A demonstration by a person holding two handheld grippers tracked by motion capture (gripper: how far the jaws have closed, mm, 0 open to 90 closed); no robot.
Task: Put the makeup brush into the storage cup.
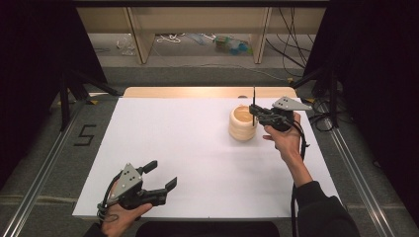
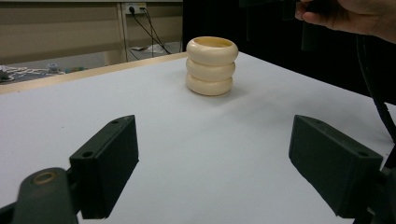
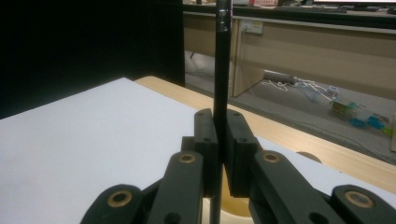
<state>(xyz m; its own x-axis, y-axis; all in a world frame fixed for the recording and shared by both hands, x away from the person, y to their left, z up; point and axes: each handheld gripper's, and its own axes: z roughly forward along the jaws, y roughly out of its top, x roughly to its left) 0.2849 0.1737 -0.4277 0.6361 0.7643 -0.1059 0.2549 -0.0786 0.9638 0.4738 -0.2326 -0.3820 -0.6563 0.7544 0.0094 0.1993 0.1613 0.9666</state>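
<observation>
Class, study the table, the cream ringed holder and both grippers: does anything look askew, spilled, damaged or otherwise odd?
Nothing stands out. The holder stands upright and whole on the white table, with no spill. The right gripper holds a thin black stick upright over it. The left gripper is open near the front edge.

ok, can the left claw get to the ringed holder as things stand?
Probably yes. The left claw is open at the near edge, and bare white table lies between it and the holder. The right claw holds a black rod upright over the holder's mouth, so only the top is taken.
</observation>
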